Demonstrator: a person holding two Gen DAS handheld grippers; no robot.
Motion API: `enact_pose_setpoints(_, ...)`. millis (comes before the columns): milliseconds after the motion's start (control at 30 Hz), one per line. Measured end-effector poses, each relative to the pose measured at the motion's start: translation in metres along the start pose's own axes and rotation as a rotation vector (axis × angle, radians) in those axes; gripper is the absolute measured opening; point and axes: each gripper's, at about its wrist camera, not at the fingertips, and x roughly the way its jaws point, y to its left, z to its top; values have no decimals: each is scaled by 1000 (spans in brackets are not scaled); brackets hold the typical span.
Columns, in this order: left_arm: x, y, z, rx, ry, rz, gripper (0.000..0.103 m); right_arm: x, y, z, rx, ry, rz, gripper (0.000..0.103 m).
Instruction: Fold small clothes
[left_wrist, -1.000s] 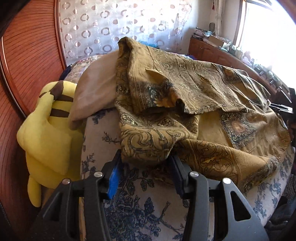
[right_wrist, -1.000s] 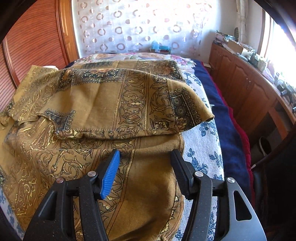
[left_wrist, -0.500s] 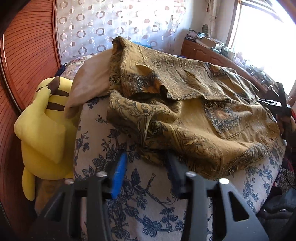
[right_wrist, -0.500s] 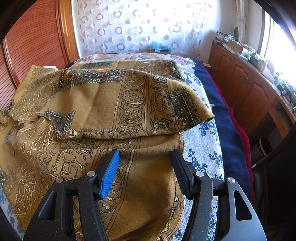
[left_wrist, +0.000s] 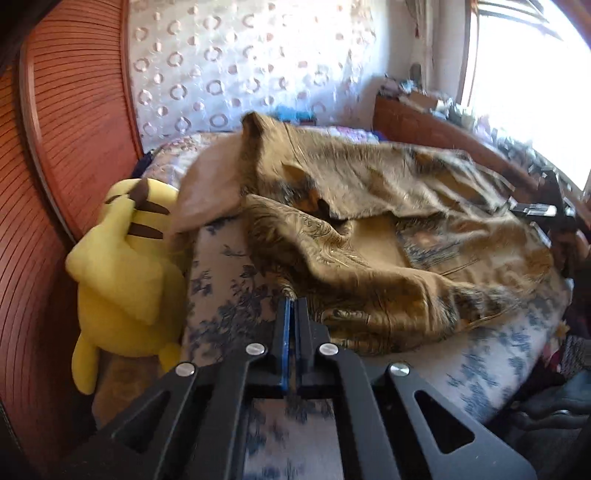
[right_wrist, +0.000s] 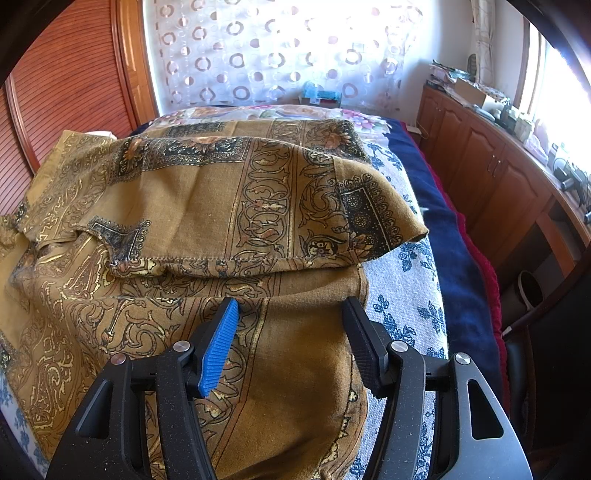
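The mustard-brown patterned garment (right_wrist: 207, 206) lies spread and partly folded over itself across the blue-flowered bedspread (right_wrist: 410, 295), with one flap doubled back so its hem runs across the middle of the cloth. The right gripper (right_wrist: 290, 314) hangs low over the near end of the garment, its jaws spread wide; the blue pad and the black pad stand on either side of a hump of the fabric, and I cannot tell whether they touch it.

On the other side, the left gripper (left_wrist: 293, 306) has its jaws pressed together right at the near corner of the garment (left_wrist: 369, 266). The tips meet at the cloth's edge and seem to pinch a small bit of it, though that view is blurred there. From those tips the fabric rises in a rumpled ridge and runs away across the bed.

A yellow plush toy (left_wrist: 125, 266) sits wedged between the bed and the reddish wooden panel (left_wrist: 66, 122), beside a pale pillow (left_wrist: 210, 192).
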Motion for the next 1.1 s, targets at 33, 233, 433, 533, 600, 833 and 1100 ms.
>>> enact_pose_setpoints(33, -7, 0, -1, -4, -3, -2, 0, 0, 0, 0, 0, 0, 0, 60)
enact_pose_setpoints(233, -20, -7, 2, -2, -17, -5, 0, 0, 0, 0, 0, 0, 0, 60)
enact_pose_setpoints(433, -35, -18, 6, 7, -51, -13, 11, 0, 0, 0, 0, 0, 1, 60)
enact_pose_setpoints(533, -35, -24, 12, 26, -53, -9, 26, 0, 0, 0, 0, 0, 0, 60)
enact_pose_setpoints(600, -34, -27, 16, 31, -64, 4, 36, 0, 0, 0, 0, 0, 0, 60)
enact_pose_setpoints(833, -21, -32, 32, 27, -90, 21, 44, 0, 0, 0, 0, 0, 1, 60)
enact_pose_setpoints(1100, 22, -41, 54, 44, -44, 9, 47, 0, -1, 0, 0, -1, 0, 61)
